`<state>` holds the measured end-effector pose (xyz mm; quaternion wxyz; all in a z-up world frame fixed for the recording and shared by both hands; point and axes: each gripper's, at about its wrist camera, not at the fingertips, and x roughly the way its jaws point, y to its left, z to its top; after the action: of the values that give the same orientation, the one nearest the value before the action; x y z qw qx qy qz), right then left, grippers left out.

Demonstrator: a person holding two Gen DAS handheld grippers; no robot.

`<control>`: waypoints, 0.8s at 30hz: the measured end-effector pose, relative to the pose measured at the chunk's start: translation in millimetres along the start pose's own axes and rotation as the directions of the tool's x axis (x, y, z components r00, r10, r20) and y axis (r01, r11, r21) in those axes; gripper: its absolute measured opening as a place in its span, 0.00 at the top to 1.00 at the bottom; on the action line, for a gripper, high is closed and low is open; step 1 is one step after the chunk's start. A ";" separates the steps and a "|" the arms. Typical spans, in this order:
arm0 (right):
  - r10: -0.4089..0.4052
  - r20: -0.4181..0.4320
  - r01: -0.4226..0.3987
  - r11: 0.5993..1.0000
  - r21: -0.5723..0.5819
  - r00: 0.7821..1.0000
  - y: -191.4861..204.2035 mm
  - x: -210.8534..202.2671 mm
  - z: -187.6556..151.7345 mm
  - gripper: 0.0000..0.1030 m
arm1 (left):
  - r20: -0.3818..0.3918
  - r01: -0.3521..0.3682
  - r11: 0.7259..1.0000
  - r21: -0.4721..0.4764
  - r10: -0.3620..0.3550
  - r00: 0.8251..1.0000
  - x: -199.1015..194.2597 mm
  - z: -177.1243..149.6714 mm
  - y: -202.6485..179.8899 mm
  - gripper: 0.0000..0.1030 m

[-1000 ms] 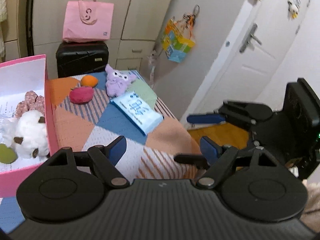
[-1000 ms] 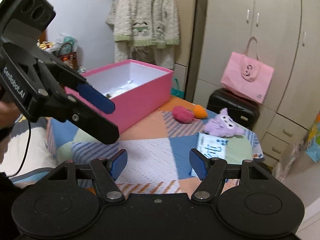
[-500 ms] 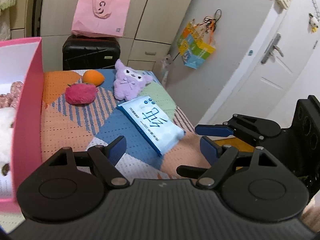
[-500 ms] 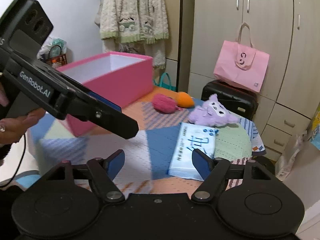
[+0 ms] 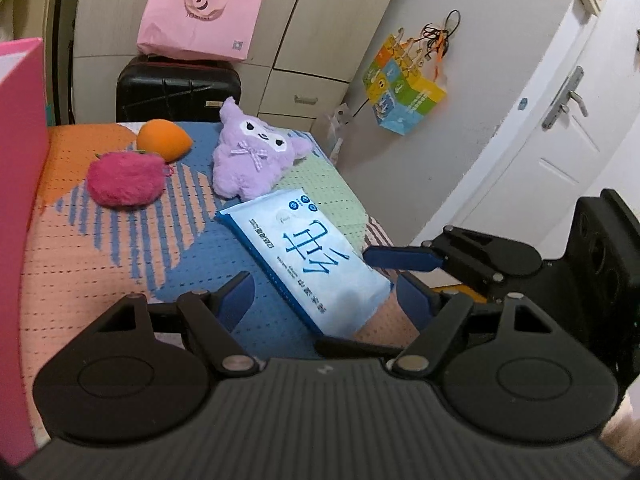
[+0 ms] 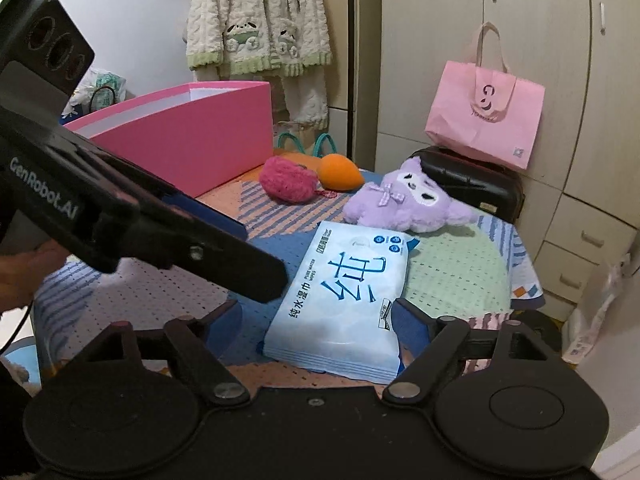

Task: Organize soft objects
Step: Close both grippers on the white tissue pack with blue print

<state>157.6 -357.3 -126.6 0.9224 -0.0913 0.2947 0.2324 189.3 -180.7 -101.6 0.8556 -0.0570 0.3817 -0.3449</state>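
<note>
A blue-and-white pack of wet wipes (image 5: 308,256) (image 6: 344,292) lies flat on the patchwork cloth. My left gripper (image 5: 326,300) straddles its near end with jaws closing, the pads still off it. My right gripper (image 6: 318,320) straddles the same end from the other side, jaws opening, not gripping. Each gripper shows in the other's view, very close. Behind the pack sit a purple plush (image 5: 248,156) (image 6: 404,200), a fuzzy pink plush (image 5: 126,178) (image 6: 288,178) and an orange plush (image 5: 162,140) (image 6: 340,172). A pink box (image 5: 20,160) (image 6: 200,136) stands at the left.
A black suitcase (image 5: 176,92) with a pink paper bag (image 5: 200,12) on it stands behind the table. Wardrobe drawers (image 6: 592,240) and a white door (image 5: 560,140) lie to the right, past the table's edge. A hand (image 6: 24,276) holds the left gripper.
Both grippers have come forward and down toward the wipes pack, which now lies between each pair of fingers. The right jaws have widened. The box's inside has slid out of the left view.
</note>
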 end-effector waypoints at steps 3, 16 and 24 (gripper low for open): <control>0.000 -0.014 0.001 1.000 0.006 1.000 -4.4 9.1 -1.5 0.17 | 0.009 -0.027 1.000 0.007 0.027 1.000 10.6 0.9 -0.9 0.25; 0.057 -0.033 -0.058 0.998 -0.029 0.998 -17.9 27.3 -5.2 0.06 | 0.007 -0.102 0.992 0.068 0.102 0.995 39.0 -2.0 -6.0 0.38; 0.075 -0.052 -0.076 0.997 -0.026 0.996 -18.6 34.0 -3.7 0.04 | 0.044 -0.135 0.991 0.015 0.135 0.990 42.6 -14.9 -18.4 0.43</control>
<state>189.1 -362.0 -149.0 0.9038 -0.0989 0.3180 0.2688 189.0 -219.1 -131.6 0.8854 -0.0306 0.3632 -0.2883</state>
